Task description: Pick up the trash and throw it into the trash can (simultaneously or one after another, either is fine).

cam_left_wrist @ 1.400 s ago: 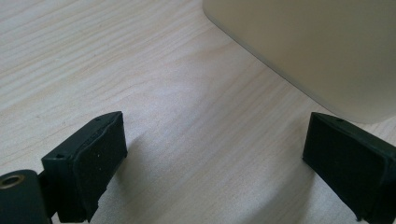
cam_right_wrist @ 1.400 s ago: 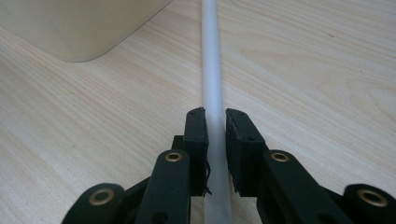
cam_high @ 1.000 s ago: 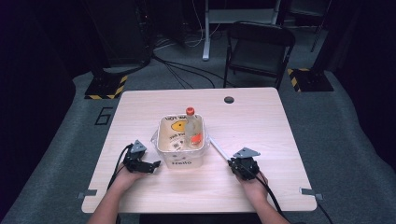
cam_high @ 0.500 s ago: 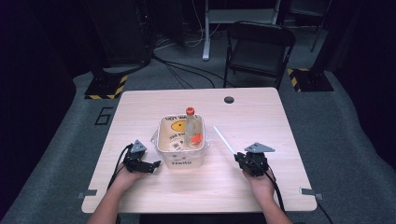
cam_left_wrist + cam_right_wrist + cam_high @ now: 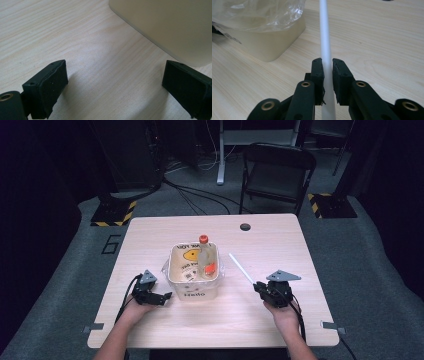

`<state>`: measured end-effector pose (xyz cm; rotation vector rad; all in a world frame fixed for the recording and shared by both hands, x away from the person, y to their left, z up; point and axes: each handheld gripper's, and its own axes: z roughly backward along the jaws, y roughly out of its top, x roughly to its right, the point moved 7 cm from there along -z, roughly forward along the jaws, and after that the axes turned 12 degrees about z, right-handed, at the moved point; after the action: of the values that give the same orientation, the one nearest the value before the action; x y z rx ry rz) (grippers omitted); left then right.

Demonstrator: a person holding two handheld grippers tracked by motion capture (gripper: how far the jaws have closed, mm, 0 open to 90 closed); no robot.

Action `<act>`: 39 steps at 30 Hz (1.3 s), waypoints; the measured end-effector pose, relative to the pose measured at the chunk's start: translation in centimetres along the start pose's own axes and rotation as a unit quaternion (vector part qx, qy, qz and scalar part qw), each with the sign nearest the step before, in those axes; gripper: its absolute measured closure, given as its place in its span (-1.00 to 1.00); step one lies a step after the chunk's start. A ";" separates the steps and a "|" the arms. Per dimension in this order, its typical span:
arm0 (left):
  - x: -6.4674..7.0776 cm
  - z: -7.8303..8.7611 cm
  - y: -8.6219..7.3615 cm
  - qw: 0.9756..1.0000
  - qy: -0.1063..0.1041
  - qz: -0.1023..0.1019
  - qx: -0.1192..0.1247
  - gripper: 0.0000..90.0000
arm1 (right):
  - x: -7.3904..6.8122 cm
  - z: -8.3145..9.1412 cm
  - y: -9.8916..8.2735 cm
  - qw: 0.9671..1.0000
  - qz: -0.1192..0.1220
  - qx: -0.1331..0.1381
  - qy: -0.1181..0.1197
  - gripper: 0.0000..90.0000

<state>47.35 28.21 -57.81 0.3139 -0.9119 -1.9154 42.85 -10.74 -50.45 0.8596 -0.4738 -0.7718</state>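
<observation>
A cream tub (image 5: pixel 194 279) with a yellow print and a plastic wrap stands mid-table; an orange-capped bottle (image 5: pixel 206 259) stands inside it. My right gripper (image 5: pixel 260 286) is shut on a thin white straw (image 5: pixel 241 267), which points up and away toward the tub's right side. In the right gripper view the straw (image 5: pixel 325 42) runs between the two pads (image 5: pixel 318 72), above the wood, with the tub (image 5: pixel 269 42) at the left. My left gripper (image 5: pixel 162 297) rests open on the table by the tub's near left corner (image 5: pixel 170 27), nothing between its jaws (image 5: pixel 113 90).
The wooden table (image 5: pixel 280 245) has a dark grommet hole (image 5: pixel 245 226) near its far edge. A black folding chair (image 5: pixel 277 170) and cables sit on the floor beyond. Bare wood lies right of the tub and along the front edge.
My right gripper has lifted and moved right, away from the tub, carrying the straw off the table. The left gripper has stayed put.
</observation>
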 end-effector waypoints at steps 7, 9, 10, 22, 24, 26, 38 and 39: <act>0.0 0.0 0.0 1.000 0.000 0.000 0.000 -0.87 | -0.1 1.3 1.0 1.000 0.012 0.009 0.006 0.76; 0.0 0.0 0.0 1.000 0.000 0.000 0.000 -0.87 | -0.3 1.6 1.2 1.000 0.015 0.010 0.013 0.76; 0.0 0.0 0.0 1.000 0.000 0.000 0.000 -0.87 | -0.3 1.8 1.3 1.000 0.018 0.009 0.015 0.76; 0.0 0.0 0.0 1.000 0.000 0.000 0.000 -0.87 | -1.0 4.2 3.4 0.998 0.034 0.024 0.038 0.76; 0.0 0.0 0.0 1.000 0.000 0.000 0.000 -0.87 | -1.2 4.4 3.7 0.998 0.038 0.025 0.044 0.76; 0.0 0.0 0.0 1.000 0.000 0.000 0.000 -0.87 | -1.4 4.5 4.0 0.998 0.042 0.025 0.051 0.76; 0.0 0.0 0.0 1.000 0.000 0.000 0.000 -0.87 | -3.1 4.6 5.0 0.994 0.064 0.029 0.084 0.76; 0.0 0.0 0.0 1.000 0.000 0.000 0.000 -0.87 | -3.3 4.6 5.1 0.993 0.065 0.030 0.089 0.76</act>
<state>47.35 28.21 -57.81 0.3141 -0.9118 -1.9153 39.77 -8.38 -43.89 0.9350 -0.3909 -0.5589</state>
